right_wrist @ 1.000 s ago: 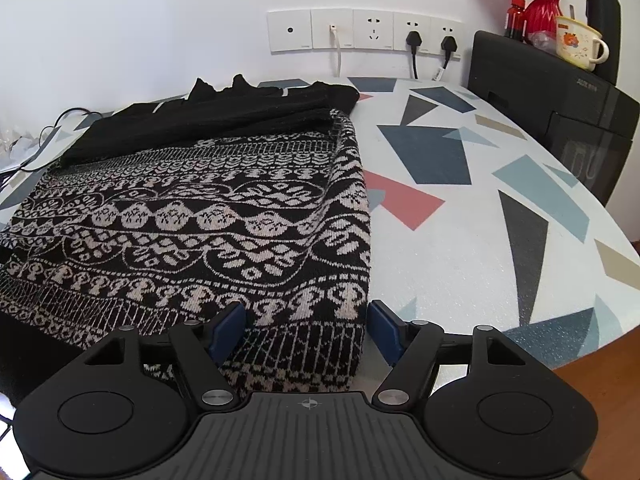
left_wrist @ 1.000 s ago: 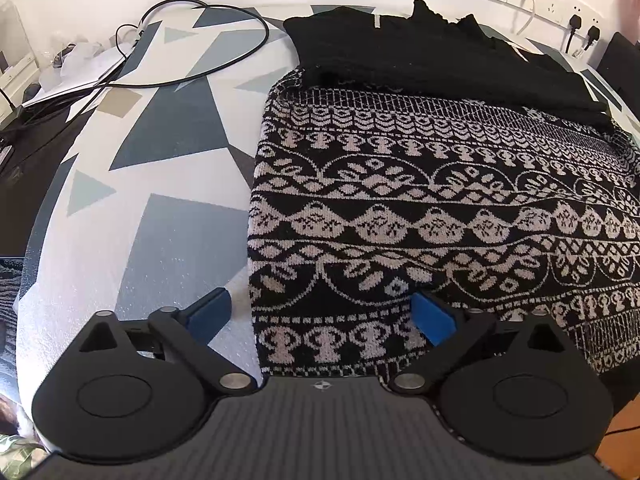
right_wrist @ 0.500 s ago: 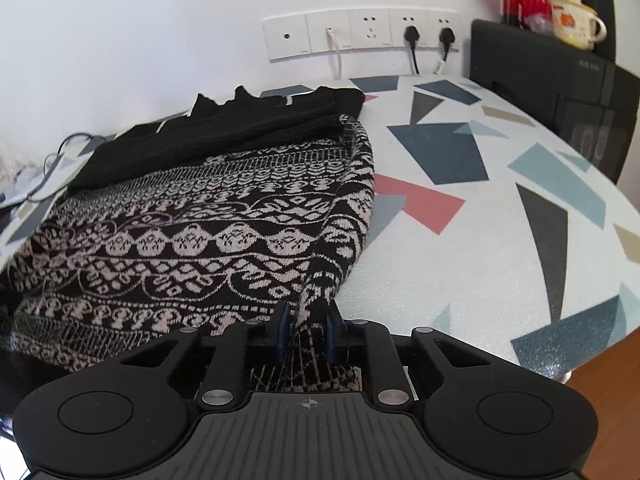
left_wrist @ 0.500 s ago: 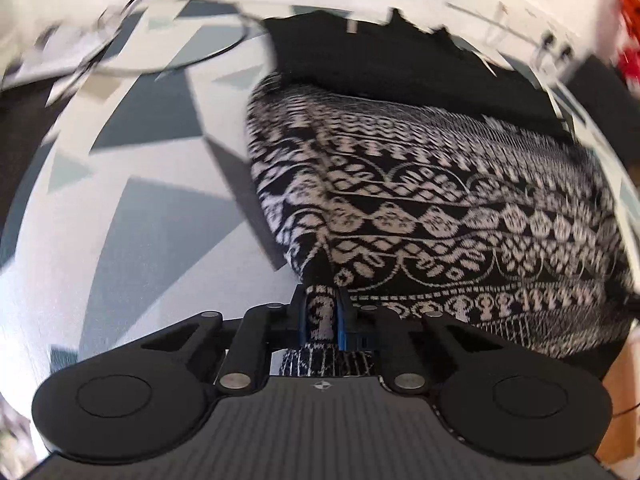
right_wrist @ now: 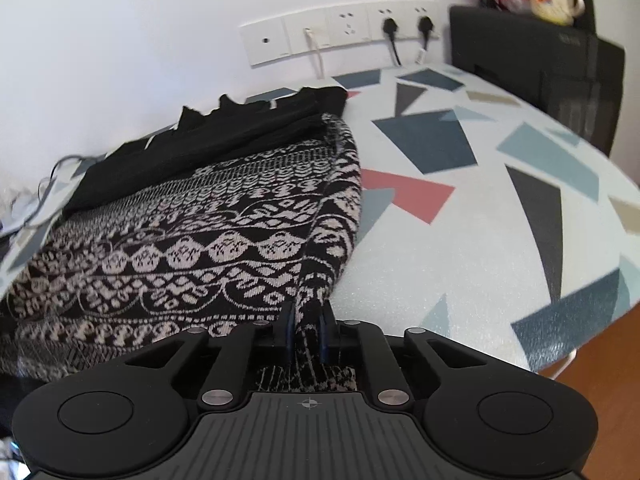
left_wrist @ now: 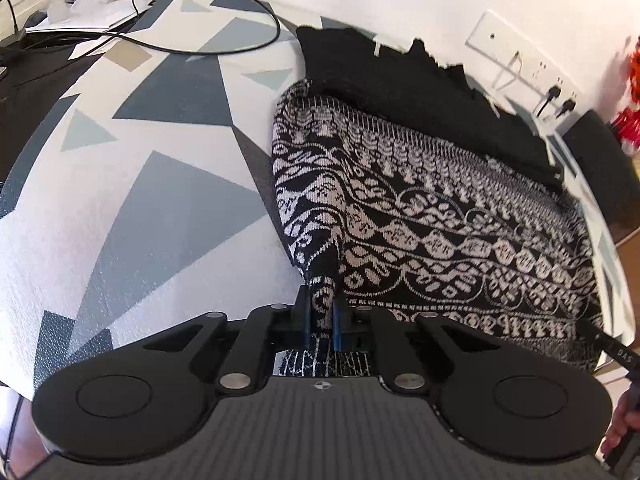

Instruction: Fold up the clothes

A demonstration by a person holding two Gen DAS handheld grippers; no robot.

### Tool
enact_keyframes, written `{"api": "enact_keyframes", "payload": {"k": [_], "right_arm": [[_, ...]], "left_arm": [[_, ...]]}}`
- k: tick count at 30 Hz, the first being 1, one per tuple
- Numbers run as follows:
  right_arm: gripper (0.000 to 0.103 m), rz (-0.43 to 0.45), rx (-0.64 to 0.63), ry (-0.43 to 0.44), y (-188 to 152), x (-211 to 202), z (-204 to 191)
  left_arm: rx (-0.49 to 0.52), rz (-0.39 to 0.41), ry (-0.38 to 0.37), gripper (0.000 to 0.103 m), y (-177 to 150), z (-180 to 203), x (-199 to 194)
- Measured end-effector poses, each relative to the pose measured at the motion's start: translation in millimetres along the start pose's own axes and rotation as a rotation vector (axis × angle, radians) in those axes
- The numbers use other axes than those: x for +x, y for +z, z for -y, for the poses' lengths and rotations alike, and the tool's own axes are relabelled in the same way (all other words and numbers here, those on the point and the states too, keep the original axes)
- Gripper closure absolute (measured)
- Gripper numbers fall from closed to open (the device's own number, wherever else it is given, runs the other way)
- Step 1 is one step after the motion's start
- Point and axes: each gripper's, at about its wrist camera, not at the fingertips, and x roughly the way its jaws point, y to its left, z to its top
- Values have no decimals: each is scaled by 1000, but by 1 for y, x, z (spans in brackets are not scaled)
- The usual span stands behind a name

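A black and white patterned knit sweater (left_wrist: 440,216) lies on the table; its far part is plain black (left_wrist: 400,76). My left gripper (left_wrist: 321,316) is shut on the sweater's near left hem corner and holds it lifted off the table. In the right wrist view my right gripper (right_wrist: 307,326) is shut on the near right hem corner of the same sweater (right_wrist: 192,232), also lifted. The near edge of the garment hangs taut between the two corners. The right gripper's body shows at the right edge of the left wrist view (left_wrist: 616,356).
The table (right_wrist: 480,248) has a white cover with grey, blue and red triangles. Black cables (left_wrist: 200,40) and papers lie at the far left. Wall sockets (right_wrist: 344,36) sit behind the sweater. A black box (right_wrist: 560,68) with a mug on it stands at the far right.
Both grippers were open over the hem a second ago. They closed on the hem corners and have since lifted them up and forward over the sweater.
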Motion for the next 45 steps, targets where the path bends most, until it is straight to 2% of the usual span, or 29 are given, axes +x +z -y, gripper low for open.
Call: {"api": "enact_keyframes", "payload": {"k": [9, 20, 26, 32, 39, 45], "right_arm": [[95, 72, 45, 49, 8, -34, 0], [95, 168, 27, 81, 34, -64, -19], [95, 188, 27, 59, 35, -77, -26], [95, 182, 15, 52, 25, -94, -29], [95, 139, 74, 48, 7, -117, -21], [95, 118, 107, 30, 5, -119, -18]], "left_arm": [[9, 148, -60, 93, -5, 1, -28], [74, 261, -95, 94, 3, 7, -58], [92, 284, -118, 94, 0, 8, -70], [123, 289, -135, 94, -18, 9, -86], [72, 254, -166, 94, -42, 2, -100], [29, 268, -158, 95, -37, -6, -94]]}}
